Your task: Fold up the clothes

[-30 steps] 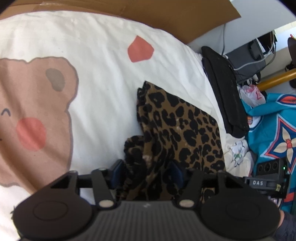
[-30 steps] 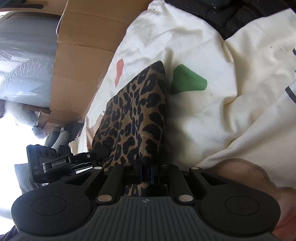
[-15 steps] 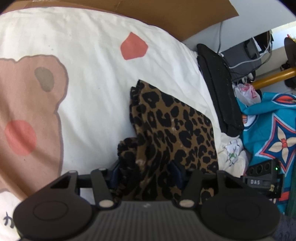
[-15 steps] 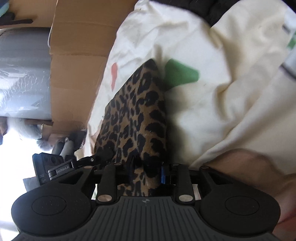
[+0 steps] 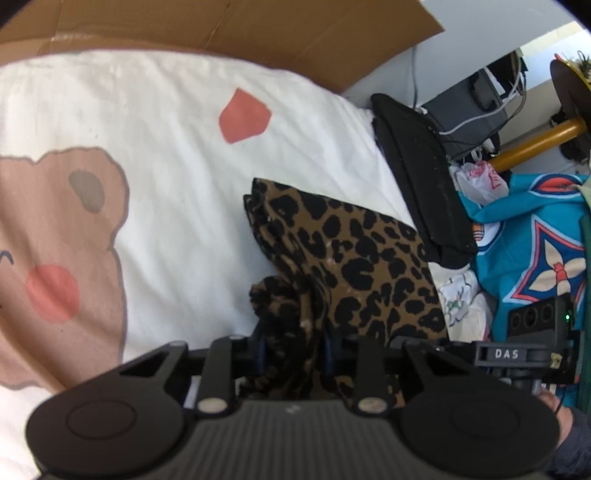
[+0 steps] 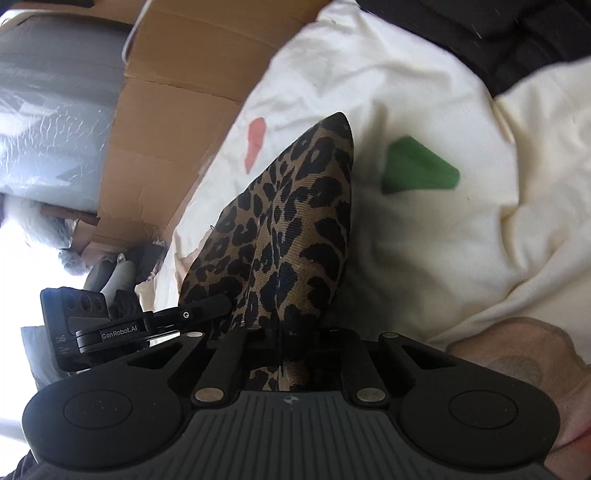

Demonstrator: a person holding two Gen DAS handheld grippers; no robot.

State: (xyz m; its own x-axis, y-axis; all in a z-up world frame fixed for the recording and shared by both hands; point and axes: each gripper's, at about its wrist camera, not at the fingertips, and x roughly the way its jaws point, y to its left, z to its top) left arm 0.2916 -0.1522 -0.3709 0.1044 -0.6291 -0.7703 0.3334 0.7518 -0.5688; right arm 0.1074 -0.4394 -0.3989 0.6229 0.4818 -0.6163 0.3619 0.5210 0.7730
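Observation:
A folded leopard-print garment (image 5: 351, 266) lies on a white sheet printed with a bear (image 5: 66, 236). In the left wrist view my left gripper (image 5: 293, 349) is shut on a bunched fold at the garment's near edge. From the right wrist view the same garment (image 6: 295, 229) rises as a pointed flap, and my right gripper (image 6: 284, 332) is shut on its near corner. Each view also catches the other gripper: the right one (image 5: 532, 343) at the far right, the left one (image 6: 110, 325) at the left.
Cardboard (image 5: 258, 26) borders the far side of the sheet. A folded black garment (image 5: 417, 177) lies beyond the leopard one, with teal patterned cloth (image 5: 535, 236), a plastic bag (image 5: 480, 177) and cables to its right. A green patch (image 6: 417, 170) marks the sheet.
The left fingers have drawn closer together on the bunched cloth. The right fingers stood slightly apart half a second ago and now pinch the corner again. Both views shifted a little.

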